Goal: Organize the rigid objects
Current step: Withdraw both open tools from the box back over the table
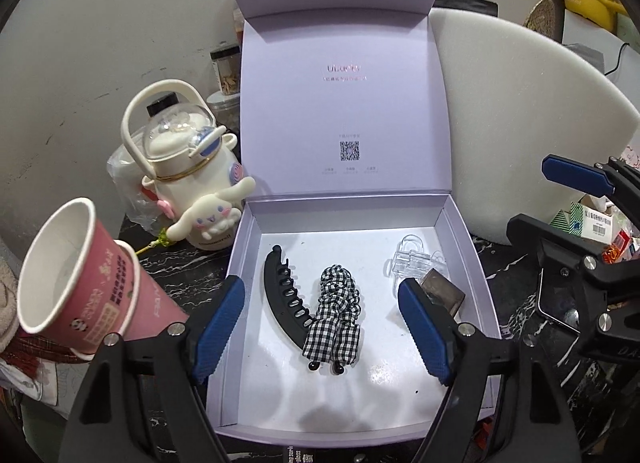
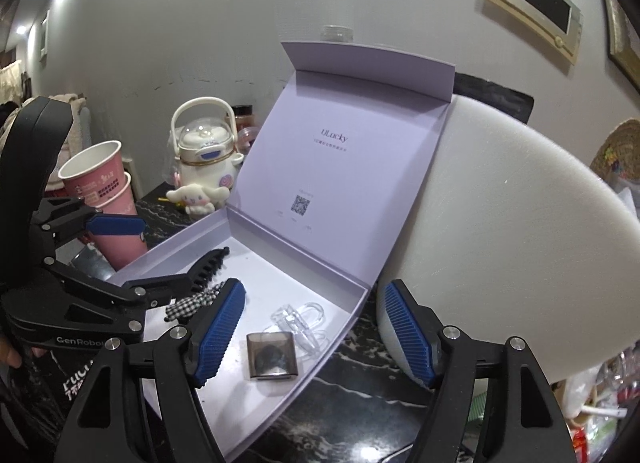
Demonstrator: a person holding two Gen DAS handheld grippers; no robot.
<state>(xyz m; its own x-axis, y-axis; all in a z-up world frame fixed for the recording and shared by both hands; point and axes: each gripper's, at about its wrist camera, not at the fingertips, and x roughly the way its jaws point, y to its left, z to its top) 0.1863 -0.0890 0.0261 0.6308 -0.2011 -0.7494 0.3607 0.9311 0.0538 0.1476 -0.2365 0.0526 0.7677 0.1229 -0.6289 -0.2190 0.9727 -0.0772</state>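
An open lilac box (image 1: 472,263) sits on a dark marble counter, its lid standing up behind. Inside lie a black banana hair clip (image 1: 282,299), a black-and-white gingham clip (image 1: 336,319), a clear claw clip (image 1: 412,259) and a small grey square case (image 1: 442,293). My left gripper (image 1: 320,327) is open and empty over the box's front half. My right gripper (image 2: 316,331) is open and empty at the box's right wall (image 2: 320,347), above the grey case (image 2: 272,355) and clear clip (image 2: 298,317). The right gripper also shows in the left wrist view (image 1: 560,199), the left gripper in the right wrist view (image 2: 116,263).
Two stacked pink paper cups (image 1: 76,279) and a white Cinnamoroll bottle (image 1: 192,175) stand left of the box. A white foam board (image 1: 520,111) leans behind it on the right. Small packages (image 1: 596,223) crowd the far right. Jars (image 1: 226,71) stand at the wall.
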